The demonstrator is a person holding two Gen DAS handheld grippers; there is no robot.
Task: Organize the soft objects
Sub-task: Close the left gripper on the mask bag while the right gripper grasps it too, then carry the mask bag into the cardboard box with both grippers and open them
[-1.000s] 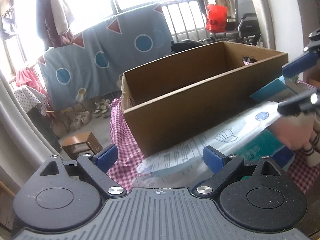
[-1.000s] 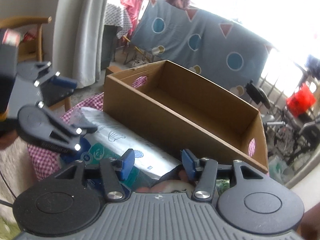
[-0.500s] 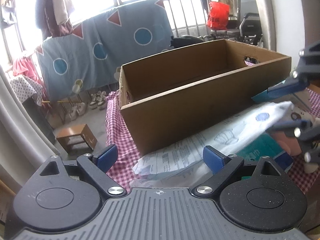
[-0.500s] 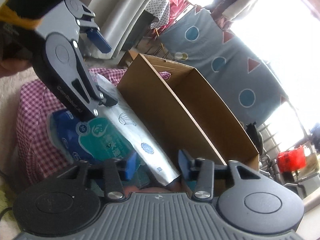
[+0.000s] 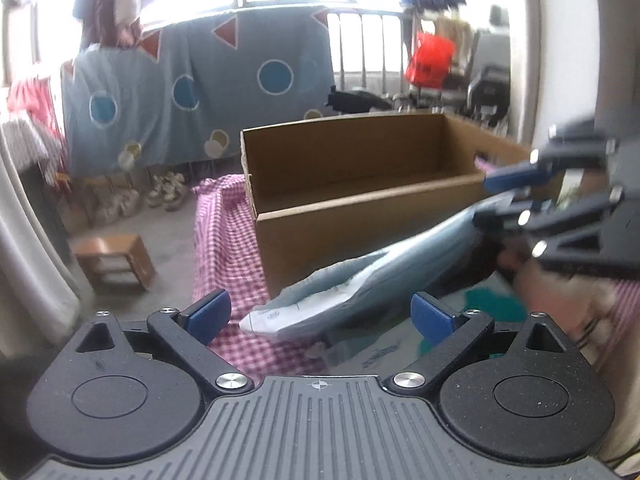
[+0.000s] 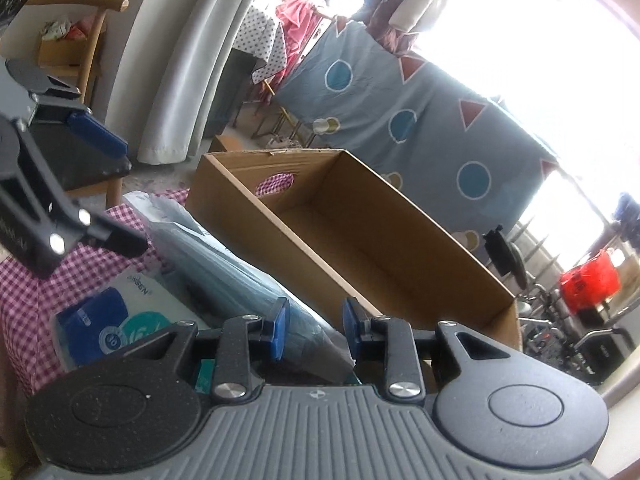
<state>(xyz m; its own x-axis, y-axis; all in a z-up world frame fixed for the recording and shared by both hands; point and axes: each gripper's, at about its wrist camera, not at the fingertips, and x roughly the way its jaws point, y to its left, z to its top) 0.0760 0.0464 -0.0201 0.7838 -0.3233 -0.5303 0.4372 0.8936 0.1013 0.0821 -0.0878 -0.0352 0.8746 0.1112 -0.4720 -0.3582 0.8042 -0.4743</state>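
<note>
Right fingers (image 6: pixel 314 328) just been closing, now narrowed on the end of a long pale-blue plastic pack (image 6: pixel 256 280), blue pads against its crinkled sides, near end gathered between them

Same pack in the left view (image 5: pixel 360 292) slanting up from the checked cloth (image 5: pixel 224 240) to the right gripper (image 5: pixel 504 196), far end lifted, near end low and just ahead of the left fingers

Left fingers (image 5: pixel 320 316) wide apart, nothing between the pads, pack end and cloth showing in the gap

Under the long pack, a flat packet with blue and teal print (image 6: pixel 108 324) lying on the desk (image 6: pixel 24 280); beside it at the right of the left view something pale and pinkish (image 5: pixel 560 292), too blurred to name

Behind the pack, open cardboard box (image 6: pixel 360 224) standing on the cloth, no goods visible inside, pack leaning along its near wall

Beyond the desk, low wooden stool (image 5: pixel 116 262) on the floor, blue sheet with circles and triangles (image 5: pixel 192 92) hung before the window, red bag (image 5: pixel 430 60) near the railing
</note>
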